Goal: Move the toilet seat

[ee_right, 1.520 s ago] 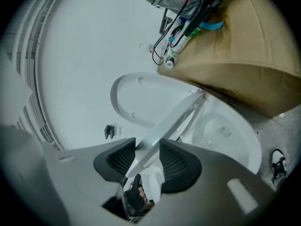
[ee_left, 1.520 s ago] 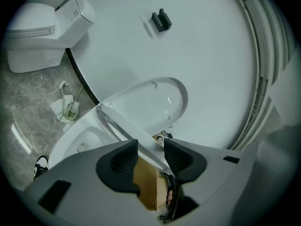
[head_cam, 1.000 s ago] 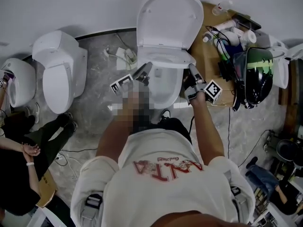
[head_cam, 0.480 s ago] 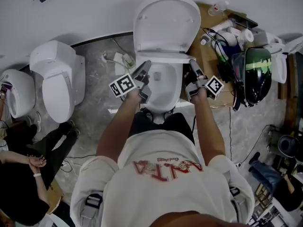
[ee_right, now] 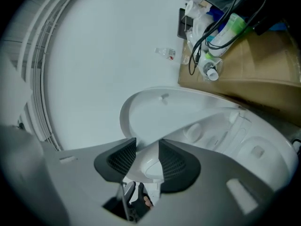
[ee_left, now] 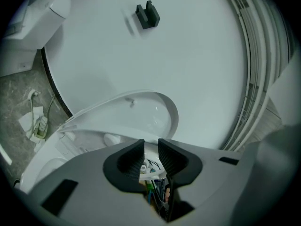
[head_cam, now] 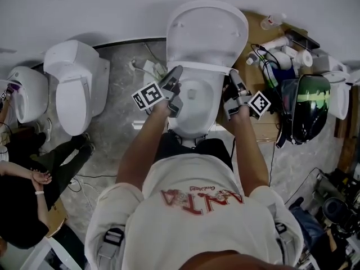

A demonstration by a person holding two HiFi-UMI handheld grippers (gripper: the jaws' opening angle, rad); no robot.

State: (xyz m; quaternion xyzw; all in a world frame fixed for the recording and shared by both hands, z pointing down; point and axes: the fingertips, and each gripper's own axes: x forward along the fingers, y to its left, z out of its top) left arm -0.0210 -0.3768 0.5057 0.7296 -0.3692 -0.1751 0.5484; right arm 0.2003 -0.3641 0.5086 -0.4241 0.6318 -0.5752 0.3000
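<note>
Brightness: even, soft indoor light; the white wall and raised lid read bright without washing out.
Shadows: faint on the floor; the head view darkens toward its lower corners.
Glare: small pale highlights on the lid's glossy inner face in the left gripper view.
Distortion: both gripper views are fisheye, black at the corners, with wall lines bowed at the edges.
Focus: the left tongs and right tongs look soft close to the lens; farther things are sharper.
</note>
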